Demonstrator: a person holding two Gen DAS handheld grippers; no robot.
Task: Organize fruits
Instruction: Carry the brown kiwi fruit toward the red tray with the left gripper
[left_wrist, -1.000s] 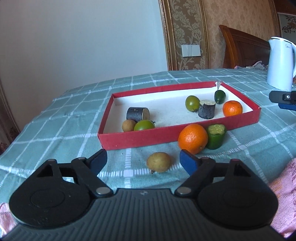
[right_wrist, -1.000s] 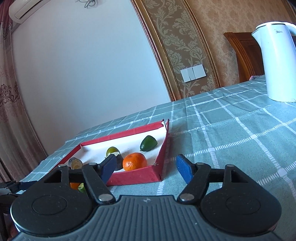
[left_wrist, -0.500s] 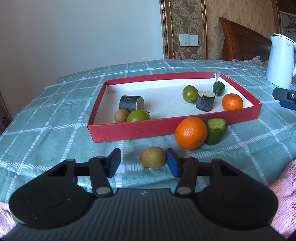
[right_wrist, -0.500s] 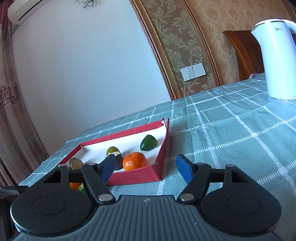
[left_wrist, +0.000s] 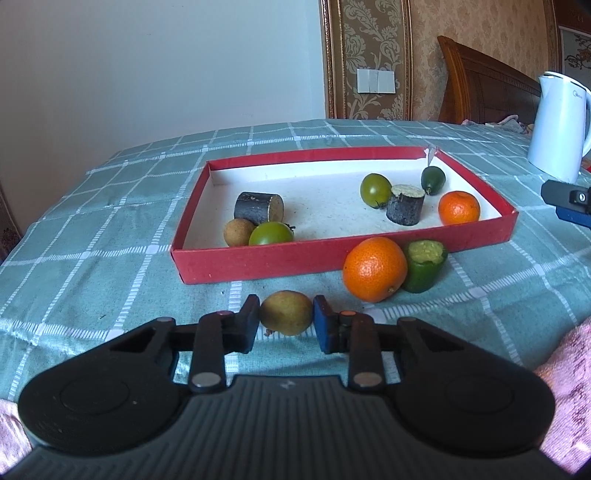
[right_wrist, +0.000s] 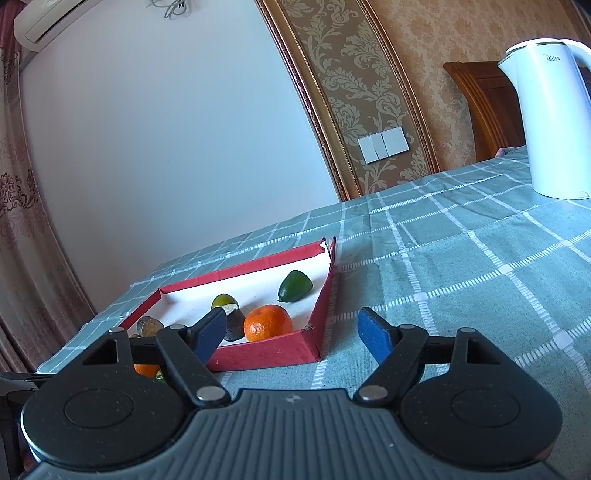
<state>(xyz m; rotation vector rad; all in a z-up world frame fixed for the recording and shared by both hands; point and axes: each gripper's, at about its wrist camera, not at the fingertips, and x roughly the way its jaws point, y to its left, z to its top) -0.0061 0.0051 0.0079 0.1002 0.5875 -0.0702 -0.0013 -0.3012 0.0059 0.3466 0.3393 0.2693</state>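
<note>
Counter (left_wrist: 110, 206) covered in a teal cloth checked with white lines. Resting directly on it: a shallow red tray (left_wrist: 347, 254) near the middle, a large orange (left_wrist: 373, 268) just before the tray's front wall, touching a cut green fruit (left_wrist: 423, 269) at its right, and a small yellow-brown fruit (left_wrist: 286, 312) nearer the camera. Standing well apart at the far right, a white kettle (left_wrist: 559, 125).

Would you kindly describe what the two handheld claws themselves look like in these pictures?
Both match: the left claw and the right claw each have a ribbed dark-grey body with a small pale logo, two round black hubs, black linkage arms with silver pivot pins, and blue pads on the fingers. No cables show.
</note>
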